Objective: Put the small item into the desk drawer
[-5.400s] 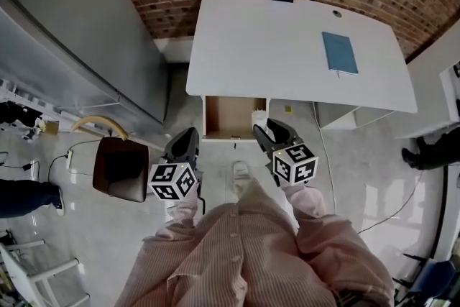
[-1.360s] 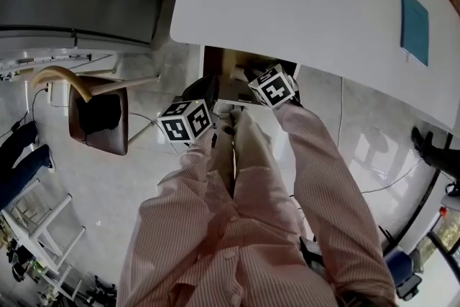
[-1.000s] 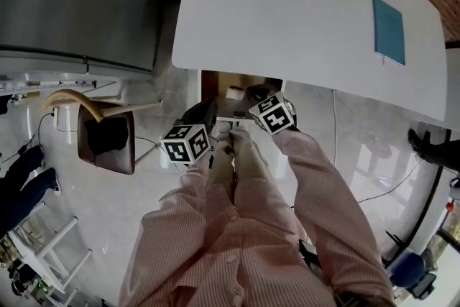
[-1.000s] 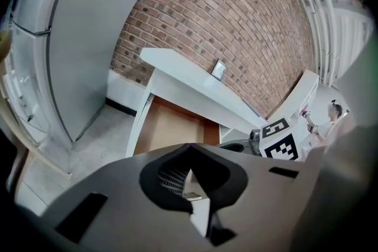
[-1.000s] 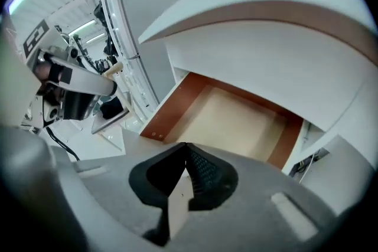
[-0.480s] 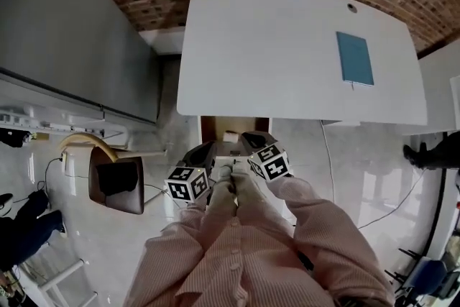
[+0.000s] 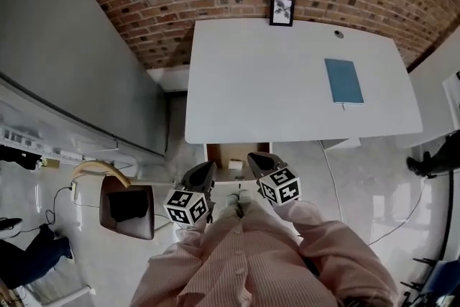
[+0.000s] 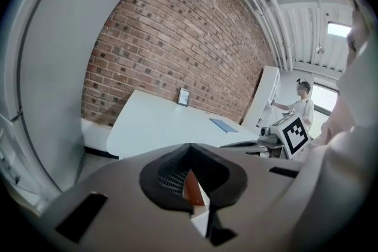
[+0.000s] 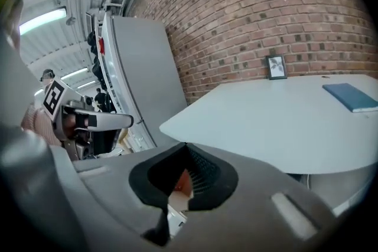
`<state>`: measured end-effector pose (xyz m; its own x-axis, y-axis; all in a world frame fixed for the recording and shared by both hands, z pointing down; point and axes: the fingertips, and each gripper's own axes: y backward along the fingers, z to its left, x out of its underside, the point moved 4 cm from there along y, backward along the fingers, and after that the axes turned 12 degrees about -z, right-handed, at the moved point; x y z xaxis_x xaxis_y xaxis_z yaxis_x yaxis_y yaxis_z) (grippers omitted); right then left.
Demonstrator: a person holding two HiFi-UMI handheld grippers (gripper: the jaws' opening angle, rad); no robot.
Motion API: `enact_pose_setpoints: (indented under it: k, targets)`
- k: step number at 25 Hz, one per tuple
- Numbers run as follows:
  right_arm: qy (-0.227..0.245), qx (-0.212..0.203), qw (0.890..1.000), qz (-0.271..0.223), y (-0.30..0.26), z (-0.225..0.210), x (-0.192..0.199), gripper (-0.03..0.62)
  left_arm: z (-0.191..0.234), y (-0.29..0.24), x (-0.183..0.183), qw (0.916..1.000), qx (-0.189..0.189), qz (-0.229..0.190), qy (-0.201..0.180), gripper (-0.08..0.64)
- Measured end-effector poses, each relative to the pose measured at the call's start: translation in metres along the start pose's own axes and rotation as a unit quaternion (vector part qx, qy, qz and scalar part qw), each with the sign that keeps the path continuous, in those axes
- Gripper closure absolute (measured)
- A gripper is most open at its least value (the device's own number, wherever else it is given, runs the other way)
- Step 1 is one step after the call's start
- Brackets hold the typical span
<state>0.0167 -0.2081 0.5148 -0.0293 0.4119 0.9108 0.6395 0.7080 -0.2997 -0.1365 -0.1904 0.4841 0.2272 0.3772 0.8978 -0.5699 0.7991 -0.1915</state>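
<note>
Under the front edge of the white desk (image 7: 287,75) the wooden drawer (image 7: 219,153) stands partly pulled out. A small white item (image 7: 235,164) lies inside it, near the middle. My left gripper (image 7: 200,175) is at the drawer's front left corner and my right gripper (image 7: 260,163) at its front right corner. In the left gripper view the left gripper (image 8: 189,147) has its jaws together with nothing between them. The right gripper (image 9: 186,146) looks the same in its own view, shut and empty, with the desk top ahead.
A blue notebook (image 7: 342,80) lies on the right of the desk and a small picture frame (image 7: 282,10) stands at its back edge against the brick wall. A brown chair (image 7: 129,206) stands left of me beside a tall grey cabinet (image 7: 72,61). A person (image 8: 302,104) stands far right.
The head view has lifted from the drawer to take in the whole desk. My right gripper, which reached over the drawer a second ago, has drawn back to its front edge. Both grippers stay shut.
</note>
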Motion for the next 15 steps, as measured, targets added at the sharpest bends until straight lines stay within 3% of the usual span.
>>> enact_pose_setpoints:
  k: [8, 15]
  targets:
    - [0.005, 0.005, 0.997, -0.074, 0.024, 0.007, -0.046, 0.588, -0.004, 0.013, -0.037, 0.9986, -0.004, -0.048, -0.022, 0.56]
    - [-0.008, 0.026, 0.988, -0.15, 0.045, 0.003, -0.089, 0.588, -0.005, 0.019, -0.065, 0.9954, -0.007, -0.088, -0.036, 0.56]
